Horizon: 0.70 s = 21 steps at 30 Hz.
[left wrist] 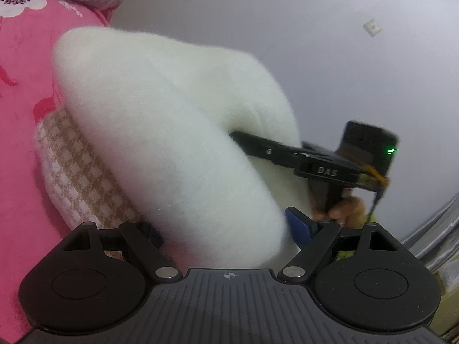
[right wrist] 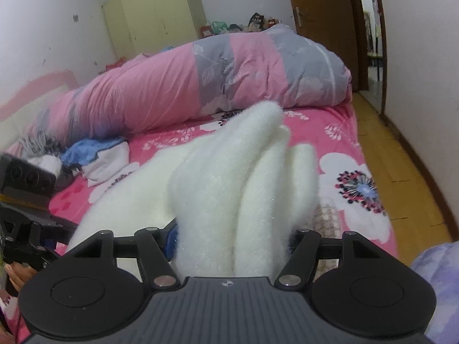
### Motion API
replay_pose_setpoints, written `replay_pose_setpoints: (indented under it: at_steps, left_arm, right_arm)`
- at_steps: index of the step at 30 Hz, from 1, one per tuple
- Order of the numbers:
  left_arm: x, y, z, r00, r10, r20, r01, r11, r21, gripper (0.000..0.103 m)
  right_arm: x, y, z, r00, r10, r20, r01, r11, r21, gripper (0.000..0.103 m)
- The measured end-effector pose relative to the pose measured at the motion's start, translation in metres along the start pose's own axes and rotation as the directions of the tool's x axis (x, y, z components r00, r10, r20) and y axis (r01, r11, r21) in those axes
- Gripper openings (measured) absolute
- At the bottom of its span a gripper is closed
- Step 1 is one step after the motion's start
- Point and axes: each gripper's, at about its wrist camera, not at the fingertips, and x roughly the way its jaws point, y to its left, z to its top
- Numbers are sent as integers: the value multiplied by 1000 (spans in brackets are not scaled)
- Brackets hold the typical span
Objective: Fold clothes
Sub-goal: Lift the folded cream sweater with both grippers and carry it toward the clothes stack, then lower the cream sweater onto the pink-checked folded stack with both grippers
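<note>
A thick, fluffy white garment (left wrist: 160, 120) is bunched into a fat folded roll above the pink bed. In the left wrist view it fills the whole gap of my left gripper (left wrist: 226, 226); a blue pad (left wrist: 301, 226) presses its right side and the other pad is hidden. My right gripper (left wrist: 238, 140) reaches into the roll from the right, held by a hand (left wrist: 347, 209). In the right wrist view the white garment (right wrist: 243, 177) bulges up between the fingers of the right gripper (right wrist: 232, 238), touching both. The left gripper's body (right wrist: 28, 200) shows at the left edge.
A beige-and-white checked cloth (left wrist: 74, 172) lies on the pink flowered sheet (right wrist: 338, 132) under the roll. A pink-and-grey duvet (right wrist: 229, 71) is heaped along the far side, and a pile of clothes (right wrist: 94, 157) lies to the left. Wooden floor (right wrist: 401, 172) and a door (right wrist: 324, 28) are on the right.
</note>
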Motion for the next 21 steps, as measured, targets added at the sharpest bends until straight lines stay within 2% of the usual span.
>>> replay_pose_setpoints:
  at_steps: [2, 8, 11, 16, 21]
  left_arm:
    - [-4, 2, -9, 999, -4, 50, 4, 1000, 2, 83]
    - [-20, -18, -36, 984, 20, 175, -41, 992, 118, 83]
    - [-31, -27, -50, 975, 31, 218, -64, 987, 146, 83]
    - [-34, -30, -53, 977, 35, 209, -61, 991, 119, 84]
    - [-58, -20, -58, 982, 28, 189, -35, 999, 34, 84]
  right_arm:
    - [2, -7, -5, 1000, 16, 4, -16, 1000, 21, 70]
    - [-9, 0, -1, 996, 50, 72, -47, 998, -38, 69]
    - [1, -4, 0, 996, 69, 63, -67, 997, -31, 71]
    - [19, -14, 3, 999, 50, 13, -51, 998, 39, 88]
    - [14, -11, 10, 1000, -16, 4, 16, 999, 41, 93]
